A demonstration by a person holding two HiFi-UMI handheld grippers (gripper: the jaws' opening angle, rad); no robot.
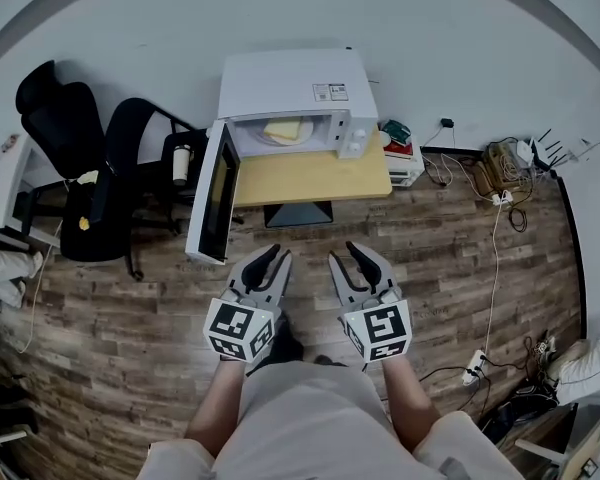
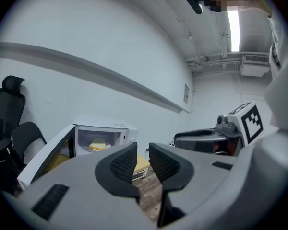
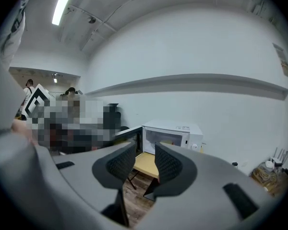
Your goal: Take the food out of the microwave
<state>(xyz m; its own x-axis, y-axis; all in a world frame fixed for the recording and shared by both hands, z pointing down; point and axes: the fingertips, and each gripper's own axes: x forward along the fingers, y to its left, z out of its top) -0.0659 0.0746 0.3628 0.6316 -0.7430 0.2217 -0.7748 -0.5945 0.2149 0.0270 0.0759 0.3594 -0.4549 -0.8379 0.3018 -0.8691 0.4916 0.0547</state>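
Holding the left gripper (image 1: 276, 257) and right gripper (image 1: 359, 252), jaws slightly apart and empty, we judge the food (image 1: 285, 128) soft and light — best lifted by its plate (image 1: 267, 138).

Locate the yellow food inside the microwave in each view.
Head view: the yellow food is upper centre, inside the open microwave.
Left gripper view: lower left of centre, inside the microwave.
Right gripper view: the microwave is at centre, the food too small to tell.
Shared landmark: the white microwave with its door open.
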